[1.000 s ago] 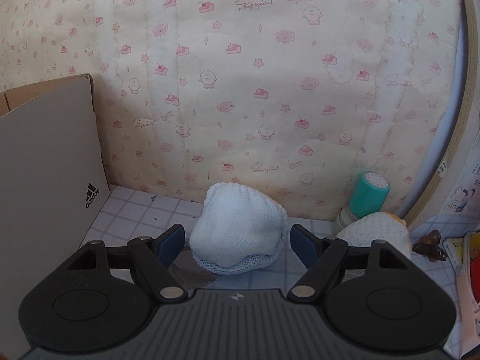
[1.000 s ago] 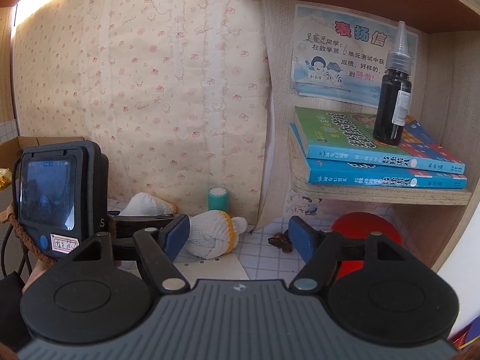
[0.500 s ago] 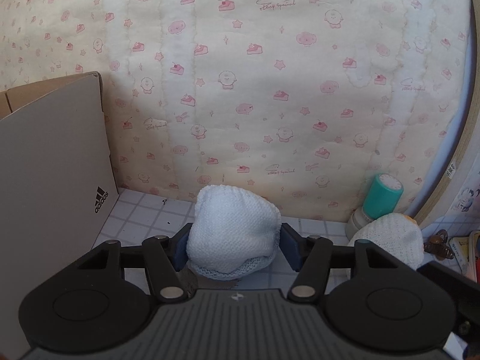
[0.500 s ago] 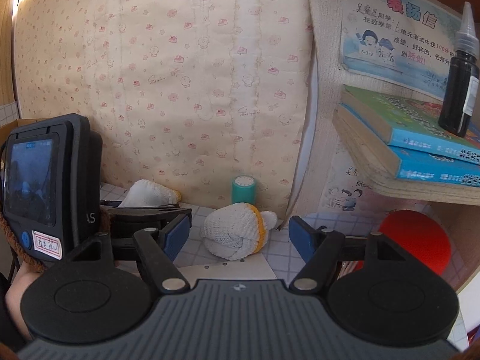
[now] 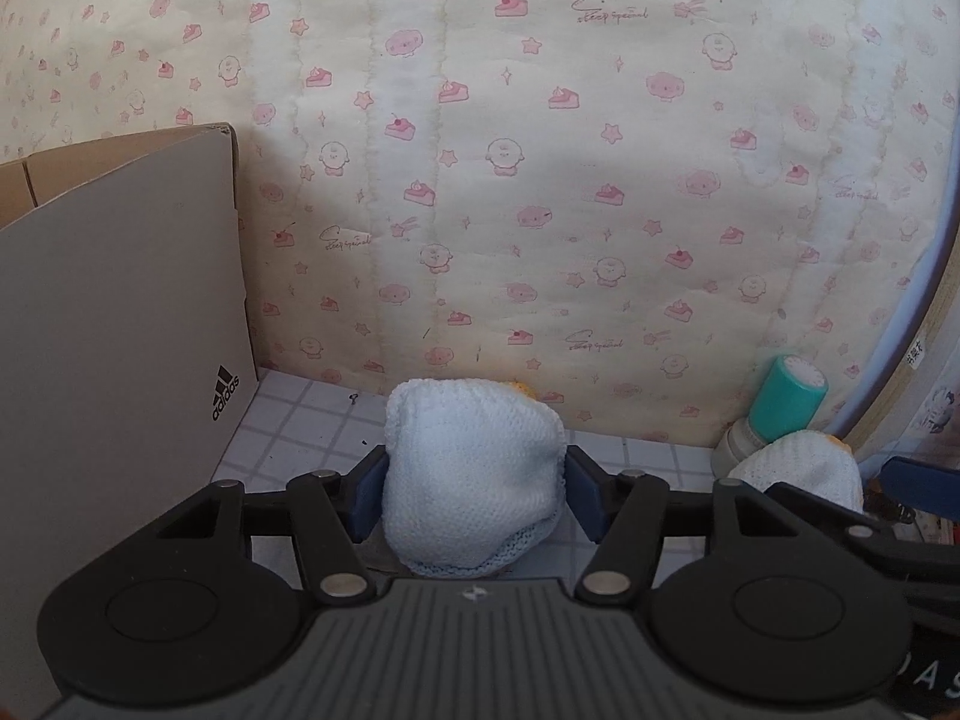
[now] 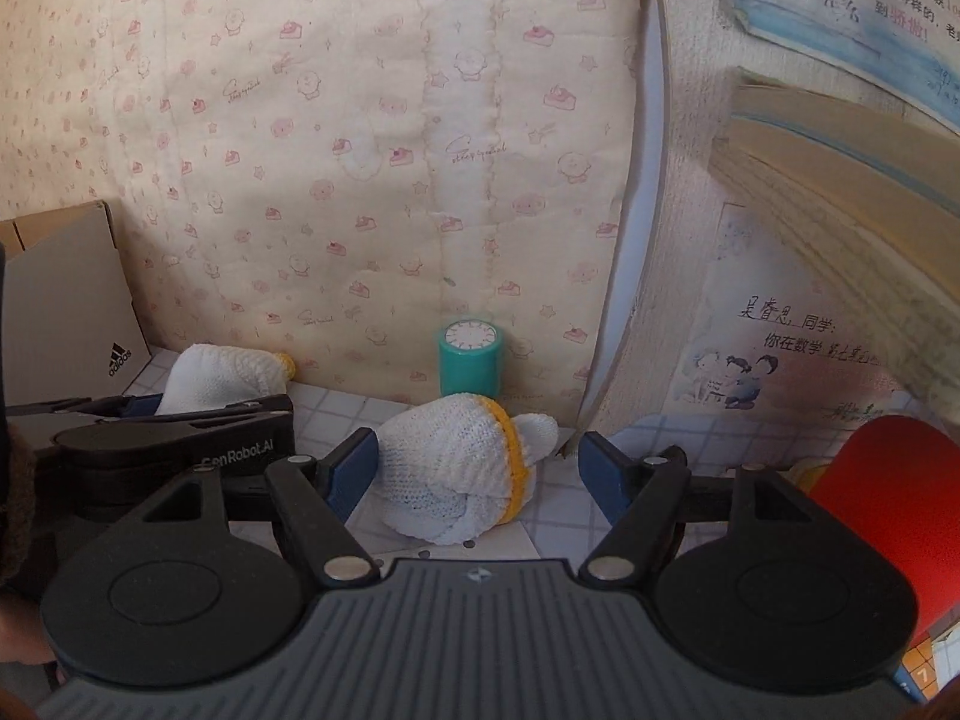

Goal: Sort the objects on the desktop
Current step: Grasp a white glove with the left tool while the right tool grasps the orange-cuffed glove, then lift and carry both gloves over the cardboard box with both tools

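My left gripper is shut on a white knitted glove bundle, its blue pads pressing both sides; the bundle rests on the checked desk mat. The same bundle and the left gripper show at the left of the right wrist view. My right gripper is open around a second white knitted glove bundle with a yellow band, pads apart from it on both sides. This second bundle shows at the right of the left wrist view.
A grey adidas shoebox stands at the left against the patterned wall. A teal round stamp stands behind the second bundle. A red paddle lies at the right under a shelf of books.
My left gripper closed on the first glove bundle. My right gripper moved forward and down until its open fingers came around the second bundle.
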